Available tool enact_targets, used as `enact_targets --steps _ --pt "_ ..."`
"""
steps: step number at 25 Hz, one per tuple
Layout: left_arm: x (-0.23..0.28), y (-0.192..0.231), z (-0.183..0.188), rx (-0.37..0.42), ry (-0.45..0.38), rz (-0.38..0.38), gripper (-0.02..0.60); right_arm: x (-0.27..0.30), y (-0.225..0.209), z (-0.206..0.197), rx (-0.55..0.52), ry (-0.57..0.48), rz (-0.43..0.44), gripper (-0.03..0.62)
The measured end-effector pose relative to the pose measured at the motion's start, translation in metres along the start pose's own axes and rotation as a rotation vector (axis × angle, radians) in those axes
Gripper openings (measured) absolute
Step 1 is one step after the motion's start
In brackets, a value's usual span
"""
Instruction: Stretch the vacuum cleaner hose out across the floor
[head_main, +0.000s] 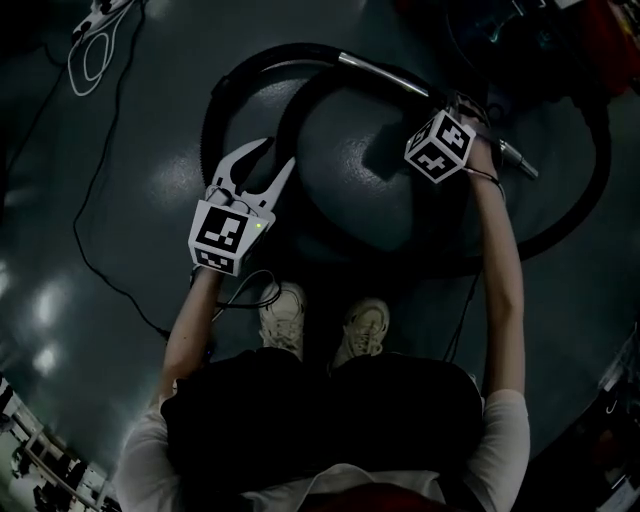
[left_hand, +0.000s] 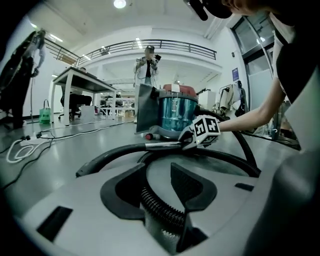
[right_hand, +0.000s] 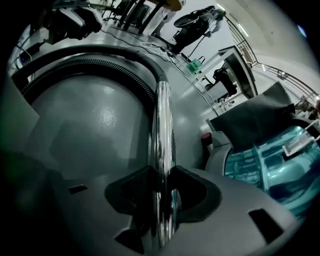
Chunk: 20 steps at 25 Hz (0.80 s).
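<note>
A person stood over the coiled vacuum cleaner hose (left_hand: 155, 202), which lay in loops on the grey floor (head_main: 120, 280) just ahead of a pair of pale shoes (head_main: 285, 315). The left gripper (head_main: 265, 158), low over the near loop, had its jaws apart with the ribbed hose running between them, unpressed. The right gripper (right_hand: 162, 172) was clamped on the hose's shiny metal tube (right_hand: 162, 115) at the coil's far side, near the teal vacuum canister (left_hand: 177, 112).
</note>
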<state>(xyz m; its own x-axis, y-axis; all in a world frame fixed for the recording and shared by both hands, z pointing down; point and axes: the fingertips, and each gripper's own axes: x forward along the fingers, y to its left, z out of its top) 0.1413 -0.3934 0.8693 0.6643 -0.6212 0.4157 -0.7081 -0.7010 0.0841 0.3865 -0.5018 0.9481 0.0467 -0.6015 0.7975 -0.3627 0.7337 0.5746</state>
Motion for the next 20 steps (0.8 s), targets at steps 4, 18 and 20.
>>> enact_targets --steps 4,18,20 --pt "-0.007 0.023 0.009 -0.012 -0.032 0.057 0.143 0.006 -0.005 0.007 0.033 0.008 -0.015 0.153" --pt "-0.047 0.065 0.055 0.229 -0.074 0.242 0.142 -0.085 0.061 0.206 -0.359 -0.499 -0.182 0.156" --pt "-0.063 0.071 0.063 0.189 -0.102 0.275 0.143 -0.102 0.061 0.253 -0.483 -0.599 -0.276 0.156"
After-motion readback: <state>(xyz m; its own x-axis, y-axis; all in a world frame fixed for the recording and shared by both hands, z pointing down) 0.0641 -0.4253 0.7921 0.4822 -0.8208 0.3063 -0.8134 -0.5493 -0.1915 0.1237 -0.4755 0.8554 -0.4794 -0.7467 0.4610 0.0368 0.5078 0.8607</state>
